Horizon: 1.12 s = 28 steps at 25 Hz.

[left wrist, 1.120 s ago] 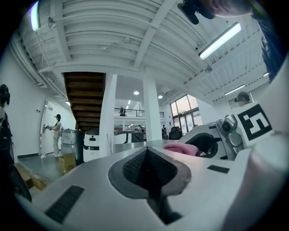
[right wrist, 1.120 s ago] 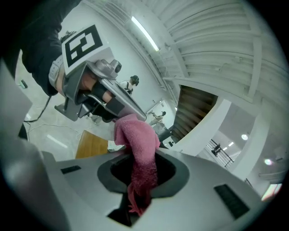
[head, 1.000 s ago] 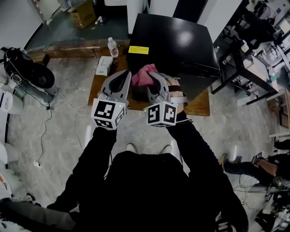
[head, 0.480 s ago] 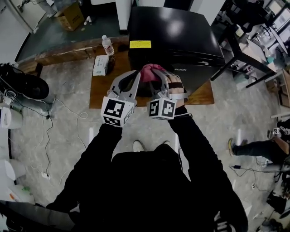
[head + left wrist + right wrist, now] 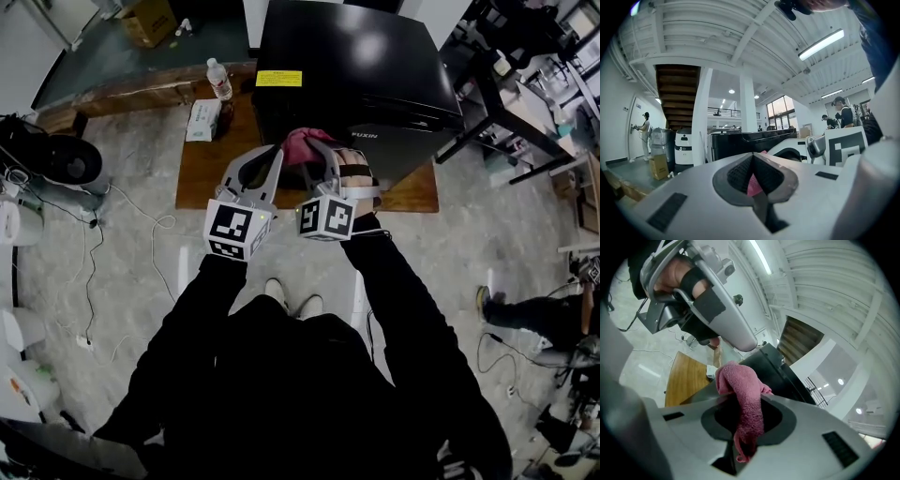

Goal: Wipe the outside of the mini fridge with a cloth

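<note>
One pink cloth [image 5: 740, 380] hangs pinched in the right gripper's [image 5: 316, 153] jaws, at the front top edge of the one black mini fridge [image 5: 347, 66]. We see the left gripper's [image 5: 751, 155] jaws together, empty, just beside the cloth. One bottle [image 5: 218, 80] and one tissue pack [image 5: 200, 120] sit on the worktop [image 5: 211, 169].

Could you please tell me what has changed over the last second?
Very little. The left gripper and right gripper drew slightly closer together before the fridge; nothing was grasped or released. The right still clamps the cloth, the left stays shut beside it, and the bottle and tissue pack have not moved.
</note>
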Each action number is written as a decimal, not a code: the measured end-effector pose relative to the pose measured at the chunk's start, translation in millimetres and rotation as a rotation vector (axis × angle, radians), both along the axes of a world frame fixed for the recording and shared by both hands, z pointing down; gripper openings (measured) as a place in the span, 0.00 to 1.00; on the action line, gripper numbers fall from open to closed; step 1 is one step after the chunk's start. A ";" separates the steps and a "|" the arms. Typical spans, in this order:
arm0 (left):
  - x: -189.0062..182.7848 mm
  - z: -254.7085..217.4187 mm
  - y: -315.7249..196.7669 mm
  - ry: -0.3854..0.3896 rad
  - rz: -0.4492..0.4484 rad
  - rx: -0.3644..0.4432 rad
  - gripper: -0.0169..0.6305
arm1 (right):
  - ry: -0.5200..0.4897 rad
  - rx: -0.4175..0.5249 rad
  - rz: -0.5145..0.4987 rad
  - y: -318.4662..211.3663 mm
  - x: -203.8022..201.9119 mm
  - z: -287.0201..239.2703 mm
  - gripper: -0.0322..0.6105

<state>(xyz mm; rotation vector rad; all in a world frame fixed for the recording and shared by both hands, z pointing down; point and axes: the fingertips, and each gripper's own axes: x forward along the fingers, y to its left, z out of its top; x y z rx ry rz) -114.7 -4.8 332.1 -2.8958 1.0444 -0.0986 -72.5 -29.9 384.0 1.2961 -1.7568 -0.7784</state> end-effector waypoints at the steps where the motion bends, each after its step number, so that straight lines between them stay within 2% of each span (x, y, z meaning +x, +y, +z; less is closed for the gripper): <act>1: 1.1 1.0 2.0 0.000 -0.014 -0.001 0.04 | -0.003 0.000 -0.008 -0.1 1.1 0.3 0.17; 6: 7.0 14.4 12.4 -0.007 -0.067 -0.012 0.04 | 0.000 0.003 -0.046 1.1 5.3 10.5 0.17; 13: 0.3 45.2 -4.9 0.009 -0.109 -0.051 0.04 | -0.014 -0.078 -0.054 -0.6 5.2 64.6 0.17; 23: 6.5 134.2 -24.2 -0.035 -0.055 -0.112 0.04 | -0.053 -0.150 -0.009 -11.9 -0.8 148.1 0.16; 28: 6.7 192.6 -28.0 -0.073 -0.055 -0.169 0.04 | -0.060 -0.229 -0.005 -13.0 -2.4 197.7 0.16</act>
